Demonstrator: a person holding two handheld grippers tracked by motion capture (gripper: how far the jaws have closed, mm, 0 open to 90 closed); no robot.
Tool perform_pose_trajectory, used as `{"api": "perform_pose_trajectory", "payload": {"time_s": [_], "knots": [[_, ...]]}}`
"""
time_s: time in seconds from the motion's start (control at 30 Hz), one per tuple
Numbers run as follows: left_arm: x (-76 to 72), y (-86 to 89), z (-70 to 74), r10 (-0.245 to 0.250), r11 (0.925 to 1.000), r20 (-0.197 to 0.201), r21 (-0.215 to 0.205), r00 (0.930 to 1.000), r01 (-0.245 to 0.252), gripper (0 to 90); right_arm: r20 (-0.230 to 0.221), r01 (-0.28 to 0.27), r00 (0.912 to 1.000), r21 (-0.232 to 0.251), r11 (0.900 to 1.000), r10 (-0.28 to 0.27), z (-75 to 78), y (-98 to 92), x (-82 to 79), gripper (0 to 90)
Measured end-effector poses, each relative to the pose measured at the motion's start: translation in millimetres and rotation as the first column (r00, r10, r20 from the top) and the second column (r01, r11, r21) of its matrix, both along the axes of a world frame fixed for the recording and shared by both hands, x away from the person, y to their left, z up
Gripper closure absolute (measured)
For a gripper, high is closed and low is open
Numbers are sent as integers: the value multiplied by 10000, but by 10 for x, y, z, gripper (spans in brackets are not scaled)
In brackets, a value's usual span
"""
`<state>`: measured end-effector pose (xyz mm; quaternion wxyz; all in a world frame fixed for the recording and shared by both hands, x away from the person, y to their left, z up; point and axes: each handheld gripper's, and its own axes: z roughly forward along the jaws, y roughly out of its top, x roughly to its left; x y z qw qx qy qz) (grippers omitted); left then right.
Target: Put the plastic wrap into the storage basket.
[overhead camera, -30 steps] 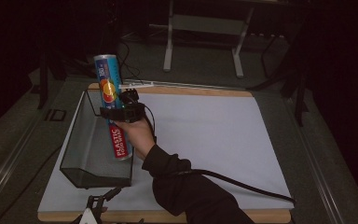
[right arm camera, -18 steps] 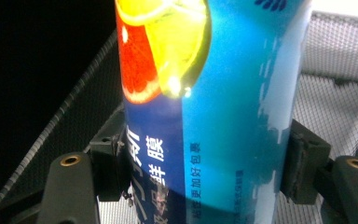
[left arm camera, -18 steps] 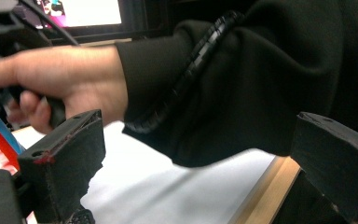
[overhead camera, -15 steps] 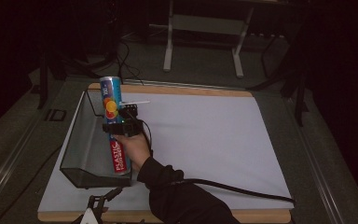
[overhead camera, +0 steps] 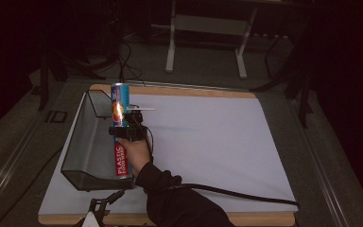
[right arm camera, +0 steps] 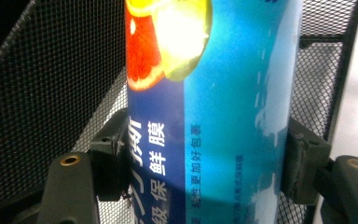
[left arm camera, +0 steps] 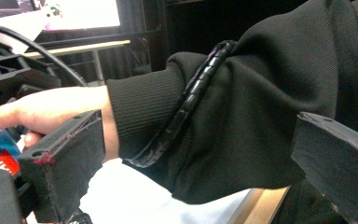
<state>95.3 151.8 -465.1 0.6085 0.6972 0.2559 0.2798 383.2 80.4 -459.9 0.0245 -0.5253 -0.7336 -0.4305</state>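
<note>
Table: white sheet on it, mesh basket along its left edge.

Change: against the frames a second and half a second back, the right hand has sunk, bringing the box from well above the basket rim down toward its right wall. Judgement: lowering phase of putting the box in the basket; release not yet due.

Right gripper: jaws clamped across the box's width, pads pressing both side faces; mesh behind it.

Left gripper: jaws stand wide apart, nothing between them, only the sleeve beyond.

Box: long and narrow, long axis running away from the person, far end raised over the basket, "PLASTIC" end near the wrist.
</note>
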Motion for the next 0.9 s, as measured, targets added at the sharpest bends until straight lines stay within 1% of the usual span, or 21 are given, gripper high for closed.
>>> {"api": "perform_pose_trajectory", "payload": {"time_s": [0.03,0.17,0.2,0.3,0.4,0.47,0.57,0.6,0.63,0.67,0.7,0.77,0.83,0.9], "knots": [[0,-1,-2,-14,10000,-25,33,10000,14,39,50,-1,10000,-121,9999,2,-20,42,9,316],[3,4,-3,-51,10000,-38,28,10000,51,39,57,2,10000,-158,9999,-1,-43,61,24,315],[7,9,-4,-63,10000,-66,40,10000,63,39,-100,244,9996,-449,9987,-249,-68,98,48,313],[5,14,-4,-54,10000,-71,18,10000,54,39,-106,241,9996,-580,9980,-247,-92,123,59,313],[8,15,-4,-58,10000,-83,30,9999,58,39,-313,355,9988,-656,9972,-376,-116,128,77,311],[7,13,-4,-70,10000,-84,22,9999,71,39,-343,349,9987,-676,9971,-373,-133,123,92,309],[7,9,-4,-93,10000,-99,28,9999,93,40,-506,284,9982,-837,9961,-327,-164,131,117,305],[7,9,-4,-100,9999,-91,26,9999,101,39,-487,209,9985,-932,9954,-256,-177,135,124,302],[7,9,-4,-100,9999,-91,26,9999,101,39,-356,178,9991,-1002,9948,-214,-176,142,123,298],[8,9,-4,-113,9999,-99,19,9999,113,39,-182,102,9998,-1175,9930,-124,-170,155,119,295],[8,9,-4,-113,9999,-99,19,9999,113,39,-182,102,9998,-1175,9930,-124,-170,155,119,295],[10,10,-4,-112,9999,-109,2,9999,112,39,-56,17,10000,-1330,9911,-25,-163,164,118,292],[8,10,-3,-126,9999,-110,-13,9999,125,40,-4,5,10000,-1319,9913,-6,-167,161,115,288],[7,11,-2,-121,9999,-99,-11,9999,121,40,25,-159,9999,-1464,9891,164,-156,165,131,281]]}}
